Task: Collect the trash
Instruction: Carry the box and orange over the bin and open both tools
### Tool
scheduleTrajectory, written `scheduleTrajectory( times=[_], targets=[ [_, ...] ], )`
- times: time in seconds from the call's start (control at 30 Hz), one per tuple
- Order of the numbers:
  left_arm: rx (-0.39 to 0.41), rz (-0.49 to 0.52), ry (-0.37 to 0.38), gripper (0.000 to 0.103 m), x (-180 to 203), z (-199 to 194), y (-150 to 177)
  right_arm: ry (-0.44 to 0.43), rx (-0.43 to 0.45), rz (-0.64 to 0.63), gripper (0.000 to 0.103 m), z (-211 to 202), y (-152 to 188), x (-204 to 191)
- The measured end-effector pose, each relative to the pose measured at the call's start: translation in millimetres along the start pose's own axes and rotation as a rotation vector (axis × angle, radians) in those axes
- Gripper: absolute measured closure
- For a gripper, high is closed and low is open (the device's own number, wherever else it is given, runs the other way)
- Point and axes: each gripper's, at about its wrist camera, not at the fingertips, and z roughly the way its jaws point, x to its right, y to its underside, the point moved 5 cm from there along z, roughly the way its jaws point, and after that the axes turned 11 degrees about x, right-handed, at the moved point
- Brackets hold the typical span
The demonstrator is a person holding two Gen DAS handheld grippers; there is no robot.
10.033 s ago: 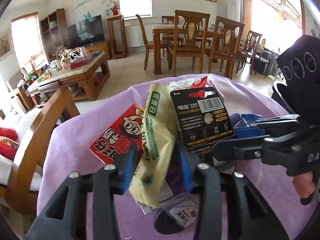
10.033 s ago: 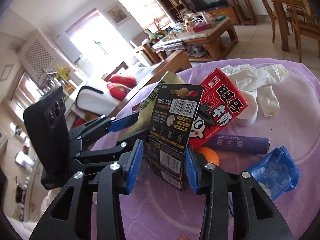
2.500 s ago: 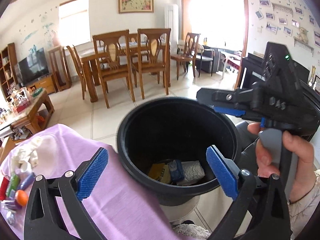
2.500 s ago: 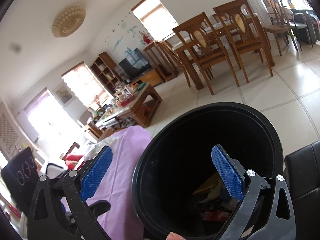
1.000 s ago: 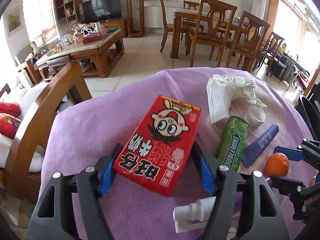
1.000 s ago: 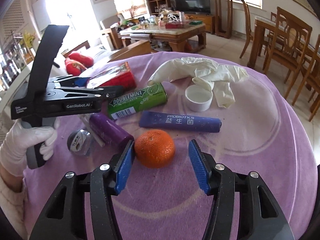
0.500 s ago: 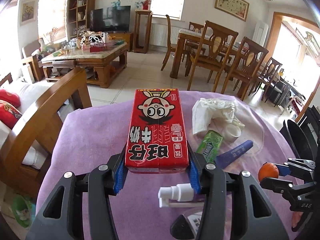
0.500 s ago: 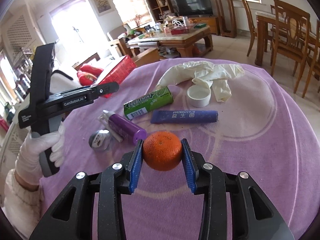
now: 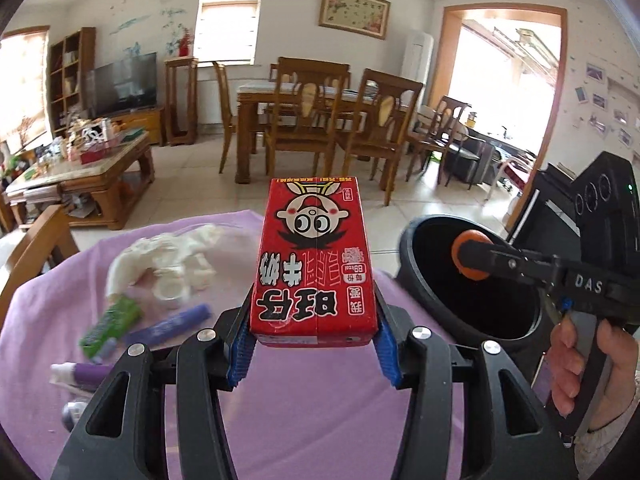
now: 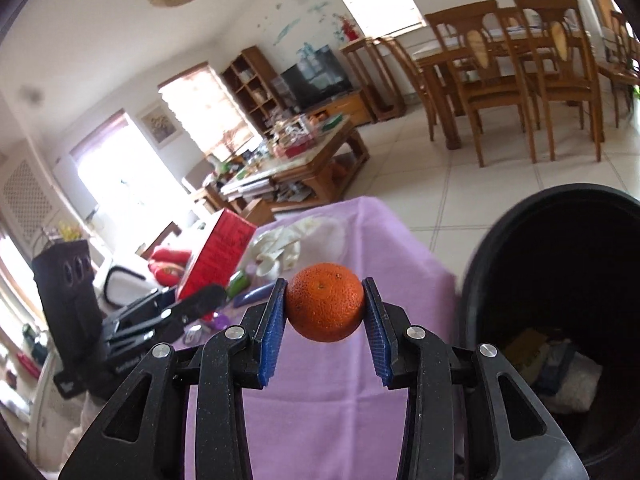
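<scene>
My left gripper (image 9: 314,340) is shut on a red carton (image 9: 314,264) with a cartoon face, held above the purple tablecloth (image 9: 304,412). My right gripper (image 10: 324,322) is shut on an orange (image 10: 325,301); in the left wrist view the orange (image 9: 466,258) hangs over the rim of the black bin (image 9: 472,300). In the right wrist view the bin (image 10: 560,280) stands to the right with wrappers at its bottom, and the carton (image 10: 216,254) shows at the left. A white glove (image 9: 160,252), a white cup (image 9: 172,290), a green tube (image 9: 110,326) and a purple stick (image 9: 172,326) lie on the cloth.
A purple bottle (image 9: 78,372) and a small round thing (image 9: 72,414) lie at the cloth's left edge. A wooden chair back (image 9: 32,256) stands at the left. Beyond are a coffee table (image 9: 80,176) and dining chairs (image 9: 320,128). A person's hand (image 9: 576,360) grips the right handle.
Both grippers closed on their items, lifted them off the cloth and swung right toward the black bin, which has come into view. The carton stands upright between the left pads.
</scene>
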Motion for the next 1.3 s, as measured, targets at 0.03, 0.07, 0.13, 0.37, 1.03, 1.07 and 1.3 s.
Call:
scheduleTrajectory(
  times=[0.03, 0.07, 0.13, 0.37, 1.03, 1.07, 1.3],
  targets=[
    [-0.004, 0.006, 0.030, 0.053, 19.9, 8.0, 0.5, 0.022, 0.021, 0.015, 0.065, -13.0, -5.2, 17.0],
    [-0.010, 0.006, 0.056, 0.053, 35.3, 14.7, 1.9, 0.043, 0.038, 0.028, 0.065, -25.3, -10.4, 33.3],
    [-0.029, 0.018, 0.105, 0.053, 70.1, 32.1, 6.0, 0.084, 0.069, 0.056, 0.065, -47.2, -19.1, 66.0],
    [-0.117, 0.079, 0.214, 0.053, 154.7, 79.1, 26.5, 0.174, 0.116, 0.134, 0.065, -88.1, -29.3, 156.8],
    [-0.265, 0.159, 0.208, 0.053, 198.0, 120.3, 62.4, 0.170, 0.082, 0.213, 0.065, -53.5, -11.0, 212.0],
    [-0.263, 0.161, 0.208, 0.053, 197.7, 119.7, 62.4, 0.169, 0.079, 0.210, 0.065, -52.2, -10.4, 211.5],
    [-0.210, 0.180, 0.144, 0.015, 199.5, 115.0, 57.0, 0.148, 0.113, 0.192, 0.032, -58.6, -16.8, 201.1]
  ],
)
